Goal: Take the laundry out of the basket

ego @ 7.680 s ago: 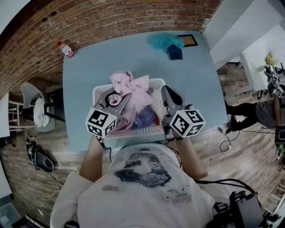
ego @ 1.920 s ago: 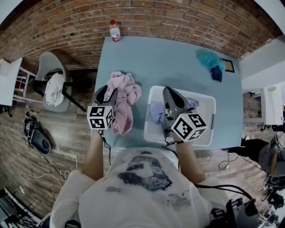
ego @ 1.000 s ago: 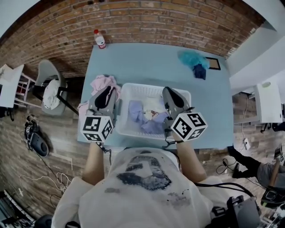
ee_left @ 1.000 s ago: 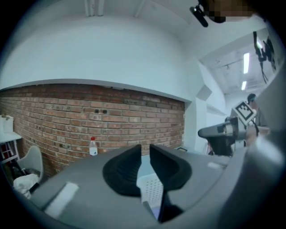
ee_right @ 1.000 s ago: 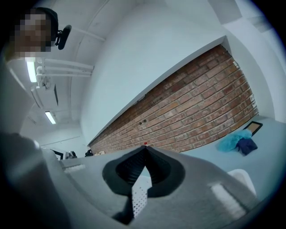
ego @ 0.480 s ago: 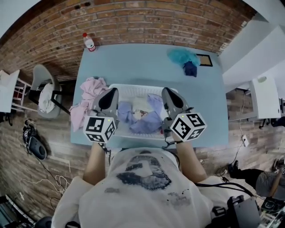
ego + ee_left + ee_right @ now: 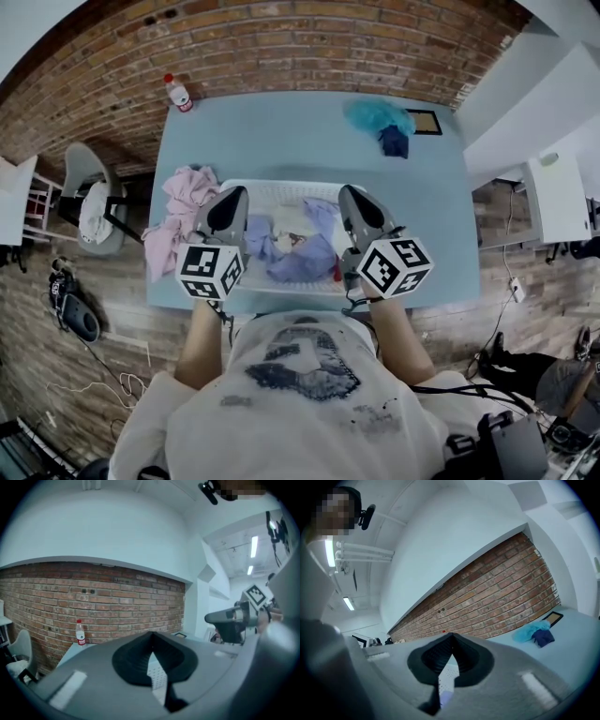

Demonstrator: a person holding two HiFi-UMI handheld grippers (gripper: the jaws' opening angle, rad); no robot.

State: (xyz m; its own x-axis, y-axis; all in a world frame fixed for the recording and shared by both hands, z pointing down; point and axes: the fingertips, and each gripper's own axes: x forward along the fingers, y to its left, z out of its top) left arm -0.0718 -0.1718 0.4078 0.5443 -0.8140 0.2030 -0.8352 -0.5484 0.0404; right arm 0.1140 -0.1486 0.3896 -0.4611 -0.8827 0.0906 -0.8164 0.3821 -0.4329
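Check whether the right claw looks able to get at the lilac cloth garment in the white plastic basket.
Probably yes. The right claw hangs over the white plastic basket beside the lilac cloth garment, which lies uncovered on top; the shut claw must open first.

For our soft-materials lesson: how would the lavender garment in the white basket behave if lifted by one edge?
The lavender garment lies crumpled in folds, so it would probably hang limp, not hold shape. It looks thin, so likely light for its bulk. It seems to touch a paler item in the basket and might drag that along.
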